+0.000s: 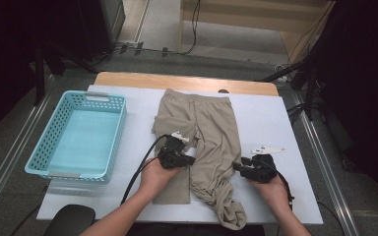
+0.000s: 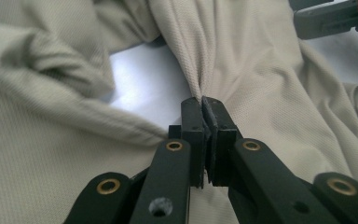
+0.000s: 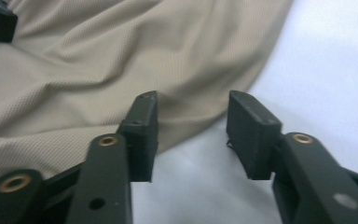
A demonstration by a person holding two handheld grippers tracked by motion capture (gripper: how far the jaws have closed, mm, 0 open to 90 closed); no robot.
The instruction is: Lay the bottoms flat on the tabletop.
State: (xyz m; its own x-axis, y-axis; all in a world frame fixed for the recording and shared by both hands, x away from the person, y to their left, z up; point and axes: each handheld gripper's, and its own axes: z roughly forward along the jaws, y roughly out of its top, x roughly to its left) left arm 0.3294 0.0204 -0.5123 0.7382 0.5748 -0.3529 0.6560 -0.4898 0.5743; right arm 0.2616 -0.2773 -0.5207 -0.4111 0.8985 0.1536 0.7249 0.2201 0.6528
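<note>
Beige trousers (image 1: 202, 123) lie on the white table top (image 1: 266, 118), waistband at the far side, the lower legs bunched near the front edge. My left gripper (image 1: 191, 160) sits between the two legs and is shut on a pinch of the fabric (image 2: 261, 70), which rises in a fold from its closed jaws (image 2: 204, 105). My right gripper (image 1: 236, 167) stands open at the outer edge of the right leg. In the right gripper view its jaws (image 3: 191, 105) straddle bare table, and the cloth edge (image 3: 121, 56) lies just beyond the left jaw.
A light blue perforated basket (image 1: 39, 147) stands on the left side of the table. A dark rounded object (image 1: 69, 219) sits at the front left corner. Cables trail from both grippers toward the person. The table's wooden far edge (image 1: 187, 81) borders the floor.
</note>
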